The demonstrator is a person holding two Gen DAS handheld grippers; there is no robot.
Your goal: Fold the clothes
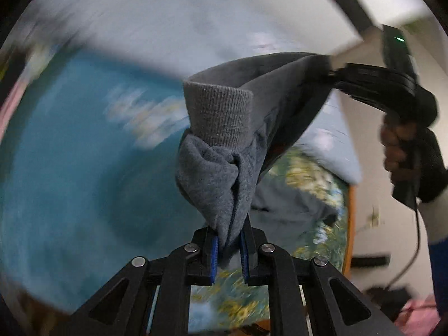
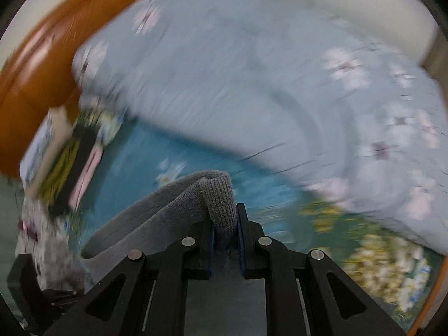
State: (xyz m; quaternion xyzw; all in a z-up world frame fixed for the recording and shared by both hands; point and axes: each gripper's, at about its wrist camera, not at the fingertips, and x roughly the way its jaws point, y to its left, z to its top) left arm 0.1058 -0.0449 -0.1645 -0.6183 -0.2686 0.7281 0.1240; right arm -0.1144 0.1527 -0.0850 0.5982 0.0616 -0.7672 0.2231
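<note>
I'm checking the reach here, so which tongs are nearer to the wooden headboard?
Right, as far as the blur allows. The right tongs, shut on the grey garment, face the wooden headboard directly. The left tongs show no headboard ahead.

Both claws [image 1: 228, 247] [image 2: 226, 238] clamped, raised.

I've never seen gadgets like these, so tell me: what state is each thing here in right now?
Left gripper: shut on the grey garment.
Right gripper: shut on the grey garment's ribbed cuff.
Grey garment: lifted, hanging between both grippers, bunched.
Floral bedsheet: spread on the bed, blurred.
Pale blue quilt: heaped, blurred.
</note>
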